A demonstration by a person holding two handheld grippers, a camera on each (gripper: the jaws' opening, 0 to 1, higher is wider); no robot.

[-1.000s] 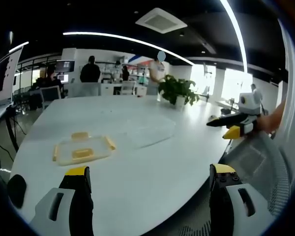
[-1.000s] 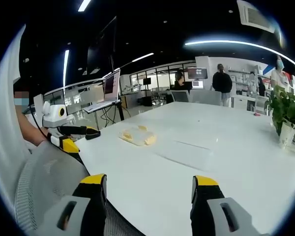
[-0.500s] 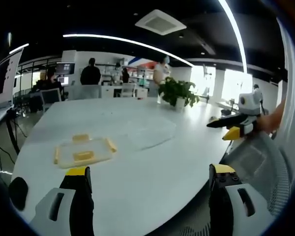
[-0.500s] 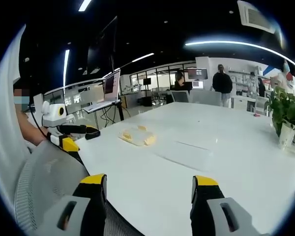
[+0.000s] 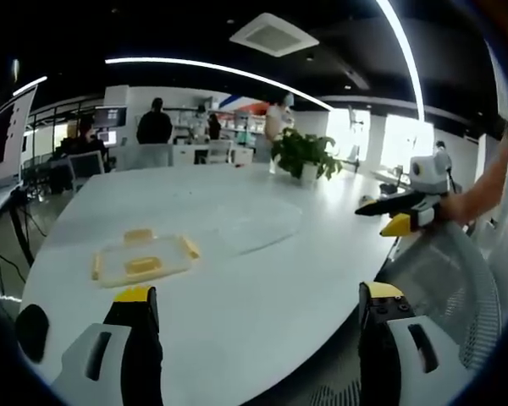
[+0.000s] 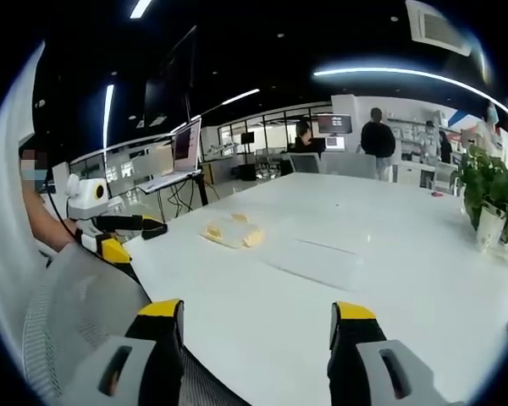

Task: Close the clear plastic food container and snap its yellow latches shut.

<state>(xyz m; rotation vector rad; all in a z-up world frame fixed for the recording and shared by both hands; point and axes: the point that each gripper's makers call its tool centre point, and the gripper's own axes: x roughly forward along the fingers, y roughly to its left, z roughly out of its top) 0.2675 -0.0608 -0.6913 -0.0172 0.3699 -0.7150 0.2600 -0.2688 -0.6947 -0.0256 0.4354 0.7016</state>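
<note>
On the white table (image 5: 237,288) lies a clear plastic piece with yellow latches (image 5: 144,256), low and flat, left of centre. Beside it to the right rests a second clear plastic piece (image 5: 256,224), hard to make out. My left gripper (image 5: 258,309) is open and empty, well short of both. The right gripper (image 5: 404,211) comes in from the right, held by a hand. In the right gripper view the latched piece (image 6: 231,231) and the clear piece (image 6: 317,256) lie mid-table. My right gripper (image 6: 256,315) stands open and empty. The left gripper (image 6: 118,234) shows at the left.
A potted plant (image 5: 305,156) stands at the table's far side, also (image 6: 489,190). A grey mesh chair back (image 5: 444,279) is close by at the table's near edge, seen too as (image 6: 76,313). A dark rounded object (image 5: 27,326) lies at the left edge. Several people stand or sit far behind.
Both views have shifted slightly with the hands. The right gripper has drifted a little up and right in the left gripper view. The plastic pieces have not moved.
</note>
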